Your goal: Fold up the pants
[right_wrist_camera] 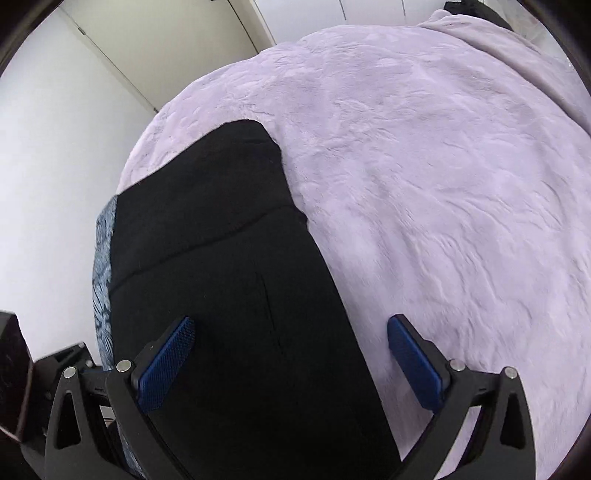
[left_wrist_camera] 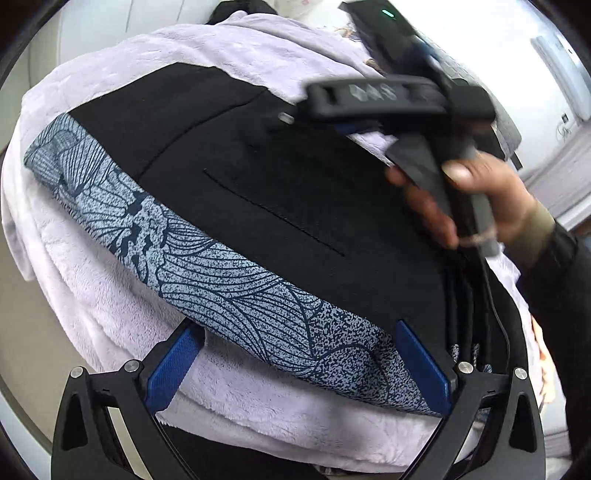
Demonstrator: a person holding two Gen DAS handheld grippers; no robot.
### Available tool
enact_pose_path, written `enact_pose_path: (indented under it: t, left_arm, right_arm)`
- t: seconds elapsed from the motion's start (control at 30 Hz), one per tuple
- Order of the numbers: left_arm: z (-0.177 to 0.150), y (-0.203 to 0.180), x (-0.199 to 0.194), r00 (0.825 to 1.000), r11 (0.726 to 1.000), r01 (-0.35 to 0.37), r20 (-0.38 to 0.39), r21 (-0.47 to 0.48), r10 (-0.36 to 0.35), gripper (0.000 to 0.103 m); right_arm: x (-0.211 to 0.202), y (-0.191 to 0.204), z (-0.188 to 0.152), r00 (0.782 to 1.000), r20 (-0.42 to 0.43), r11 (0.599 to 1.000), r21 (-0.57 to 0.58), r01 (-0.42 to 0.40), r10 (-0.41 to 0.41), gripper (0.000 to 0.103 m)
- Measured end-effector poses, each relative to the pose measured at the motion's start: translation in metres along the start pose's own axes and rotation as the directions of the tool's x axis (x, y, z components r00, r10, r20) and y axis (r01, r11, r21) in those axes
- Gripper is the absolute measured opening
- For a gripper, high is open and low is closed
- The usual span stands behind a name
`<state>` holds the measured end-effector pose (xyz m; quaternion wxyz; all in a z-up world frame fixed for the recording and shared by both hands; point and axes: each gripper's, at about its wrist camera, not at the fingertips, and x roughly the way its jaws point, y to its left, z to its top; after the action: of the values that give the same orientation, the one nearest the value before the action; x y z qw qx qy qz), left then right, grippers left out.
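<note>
Black pants [left_wrist_camera: 280, 192] with a blue-and-white patterned side stripe [left_wrist_camera: 207, 258] lie flat on a lilac fleece blanket [left_wrist_camera: 110, 306]. My left gripper [left_wrist_camera: 301, 354] is open just above the stripe. Its left pad is over the blanket and its right pad at the edge of the black cloth. In the right wrist view the pants [right_wrist_camera: 221, 280] run up the frame, with the stripe [right_wrist_camera: 103, 280] along their left side. My right gripper [right_wrist_camera: 291, 354] is open astride the pants' right edge, with nothing held. A hand [left_wrist_camera: 480, 210] holds that gripper's handle at the upper right of the left wrist view.
The blanket [right_wrist_camera: 424, 184] spreads wide to the right of the pants. White walls and a closet door [right_wrist_camera: 166, 48] stand beyond the bed's edge. Beige floor [left_wrist_camera: 22, 314] shows on the left. Dark items [left_wrist_camera: 240, 7] lie at the bed's far end.
</note>
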<state>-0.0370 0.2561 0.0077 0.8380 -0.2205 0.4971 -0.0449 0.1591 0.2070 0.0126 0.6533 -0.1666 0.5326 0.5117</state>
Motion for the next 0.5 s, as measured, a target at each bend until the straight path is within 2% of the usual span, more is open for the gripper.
enact_pose_path:
  t: [0.07,0.1,0.17,0.23,0.27,0.3,0.37,0.5]
  left_arm:
    - [0.002,0.003,-0.005,1.000,1.000,0.018,0.013,0.020,-0.018,0.103]
    - [0.006,0.005,-0.008,0.999,0.999,0.022,0.023,0.030,-0.022,0.103]
    - [0.010,0.013,-0.020,0.998,0.999,0.002,0.061,0.047,-0.005,0.103]
    - [0.019,0.027,-0.035,0.995,0.998,-0.027,0.102,0.058,0.021,0.103]
    - [0.025,0.036,-0.043,0.992,0.998,-0.033,0.127,0.059,0.026,0.103]
    - [0.031,0.044,-0.050,0.989,0.998,-0.041,0.147,0.057,0.033,0.103]
    - [0.045,0.059,-0.062,0.984,0.997,-0.037,0.177,0.066,0.024,0.103]
    - [0.083,0.086,-0.088,0.979,0.990,-0.025,0.206,0.137,-0.004,0.103]
  right_arm:
    - [0.004,0.007,0.010,0.999,0.014,0.999,-0.034,-0.030,0.030,0.100]
    - [0.006,0.014,0.013,0.998,0.010,0.996,-0.066,-0.062,0.062,0.082]
    - [0.004,0.031,0.011,1.000,0.005,0.990,-0.143,-0.021,0.022,0.072]
    - [-0.007,0.039,0.004,1.000,0.022,0.984,-0.178,0.012,-0.008,0.053]
    - [-0.017,0.038,0.001,0.999,0.047,0.985,-0.174,0.020,-0.013,0.033]
    - [-0.027,0.037,-0.002,0.998,0.067,0.987,-0.163,0.006,0.005,0.024]
    - [-0.047,0.042,-0.010,0.992,0.121,0.985,-0.171,-0.016,0.037,0.021]
    - [-0.070,0.071,-0.024,0.984,0.179,0.969,-0.243,0.029,0.015,0.019]
